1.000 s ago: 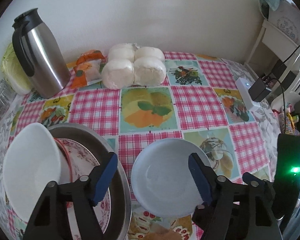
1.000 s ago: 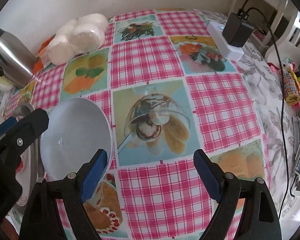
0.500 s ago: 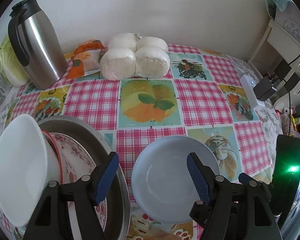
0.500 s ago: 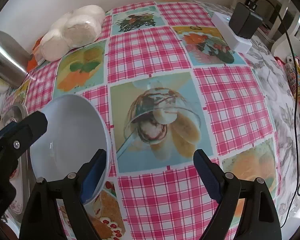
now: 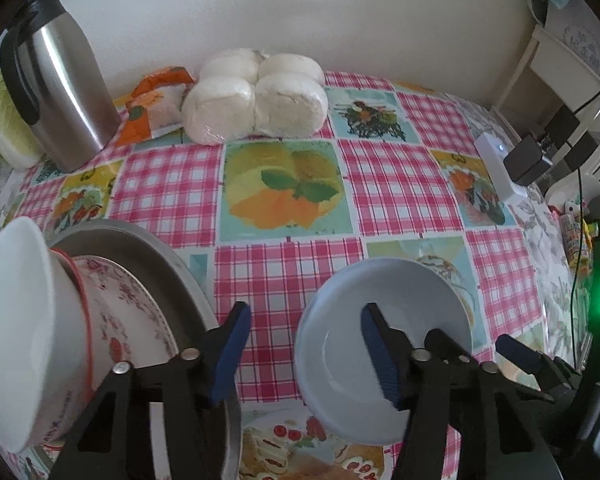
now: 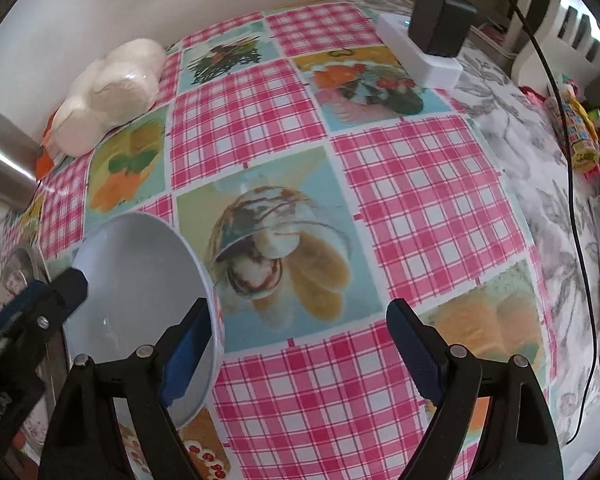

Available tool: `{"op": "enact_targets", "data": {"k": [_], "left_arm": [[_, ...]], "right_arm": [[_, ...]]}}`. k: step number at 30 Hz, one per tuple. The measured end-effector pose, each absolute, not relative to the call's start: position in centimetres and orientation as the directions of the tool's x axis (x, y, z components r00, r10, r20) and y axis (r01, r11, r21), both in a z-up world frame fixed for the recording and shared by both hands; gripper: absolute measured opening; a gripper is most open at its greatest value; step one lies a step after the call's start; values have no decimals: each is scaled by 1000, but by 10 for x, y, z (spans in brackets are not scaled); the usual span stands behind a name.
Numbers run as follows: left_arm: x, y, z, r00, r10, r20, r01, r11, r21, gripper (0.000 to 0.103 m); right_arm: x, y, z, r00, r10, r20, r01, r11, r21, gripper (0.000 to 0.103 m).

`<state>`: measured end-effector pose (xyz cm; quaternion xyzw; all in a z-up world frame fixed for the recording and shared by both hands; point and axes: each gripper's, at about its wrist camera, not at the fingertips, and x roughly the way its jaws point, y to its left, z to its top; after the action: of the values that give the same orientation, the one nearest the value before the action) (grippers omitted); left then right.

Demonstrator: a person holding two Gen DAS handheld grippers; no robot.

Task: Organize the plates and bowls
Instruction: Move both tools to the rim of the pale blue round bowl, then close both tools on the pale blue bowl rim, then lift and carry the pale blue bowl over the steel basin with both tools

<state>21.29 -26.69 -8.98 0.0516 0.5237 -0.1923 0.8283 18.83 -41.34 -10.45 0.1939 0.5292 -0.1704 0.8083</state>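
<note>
A light blue bowl (image 5: 384, 336) sits on the checked tablecloth. My left gripper (image 5: 306, 356) straddles its left rim: the right finger (image 5: 380, 364) is inside the bowl, the left finger (image 5: 230, 356) outside, over the cloth. Its jaws are closing, and the pads do not press on the rim. My right gripper (image 6: 300, 356) stands open at the bowl's (image 6: 140, 288) right side, with only tablecloth between its fingers. At the left, a white bowl (image 5: 16, 332) lies in a red-rimmed floral dish (image 5: 132, 320) inside a metal basin (image 5: 148, 248).
A steel thermos (image 5: 60, 92), an orange packet (image 5: 156, 108) and a pack of white buns (image 5: 256, 100) stand along the back wall. A white power strip with a black adapter (image 6: 432, 40) and its cable lie at the table's right edge.
The left gripper's jaws have narrowed, and its right finger now sits inside the blue bowl. The right gripper has drifted slightly and rolled a little, staying wide.
</note>
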Motion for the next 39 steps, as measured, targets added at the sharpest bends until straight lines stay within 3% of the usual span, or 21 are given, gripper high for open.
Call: {"op": "enact_targets", "data": {"k": [5,12,17,26,28,31,39], "left_arm": [[213,-269,-98,358,-267,-895,378,918,-122,51],[213,-272,-110,324,-271,-906,385,913,-135,34],[212,-274,-114,321,-265,-909,394,910,-126,31],[211,-276,-115,328,-265,-907,410,905,-116,28],[211,-276,-115,330,-264,-906,414,903,-112,28],[210,-277,-115,333,-265,-905,422,900,-108,28],[204,-287,-115,321,-285,-903,464,879,-112,28]], "right_arm": [[188,-418,-104,413,-37,-910,473,862,180,80],[188,-419,-104,440,1,-898,466,855,229,67],[188,-413,-104,441,9,-898,467,851,238,64],[191,-413,-107,462,61,-885,460,837,298,49],[191,-412,-106,473,78,-877,447,837,316,38],[192,-410,-107,486,100,-868,437,832,341,31],[186,-421,-107,496,101,-862,474,801,366,31]]}}
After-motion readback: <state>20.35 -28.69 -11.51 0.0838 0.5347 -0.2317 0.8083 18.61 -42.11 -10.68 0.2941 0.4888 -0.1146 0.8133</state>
